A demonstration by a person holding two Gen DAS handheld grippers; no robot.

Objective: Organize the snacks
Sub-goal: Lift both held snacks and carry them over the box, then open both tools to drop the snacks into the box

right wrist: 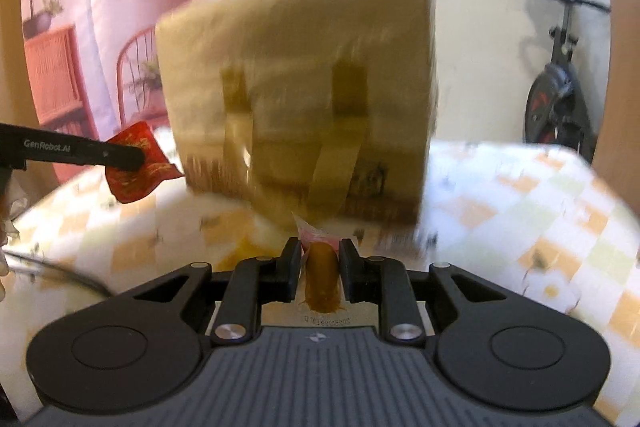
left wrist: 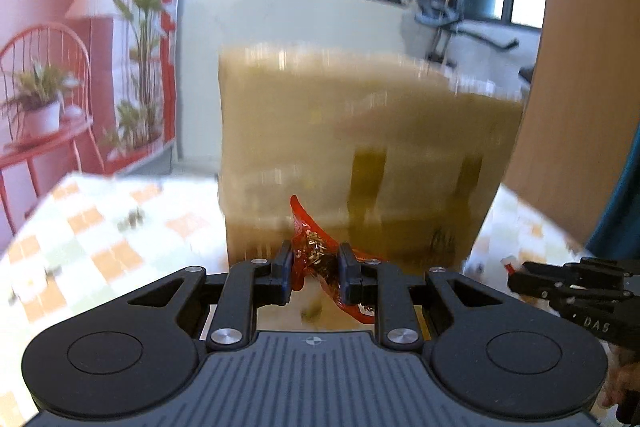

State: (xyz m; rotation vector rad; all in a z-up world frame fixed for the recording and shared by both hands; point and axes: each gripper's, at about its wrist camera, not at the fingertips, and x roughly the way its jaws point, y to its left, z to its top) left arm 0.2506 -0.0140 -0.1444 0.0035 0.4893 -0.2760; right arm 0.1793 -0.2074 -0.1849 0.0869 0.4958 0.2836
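L gripper [left wrist: 315,269] clamped on crumpled red foil snack packet w/ gold print [left wrist: 316,251], held betw. pads, in front of blurred tan cardboard box [left wrist: 360,147]. R gripper [right wrist: 320,265] clamped on brown sausage-shaped snack in clear wrapper [right wrist: 322,281], above checkered tablecloth [right wrist: 520,211]. "GenRobot.AI" on L gripper's finger; box print unreadable.

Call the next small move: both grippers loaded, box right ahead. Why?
Probably carry both up and forward over the cardboard box's top rim. The left gripper is shut on a red snack packet, the right gripper on a brownish wrapped snack, and both face the box's side wall above the checked tablecloth. The opening isn't visible, so clear the rim before releasing.
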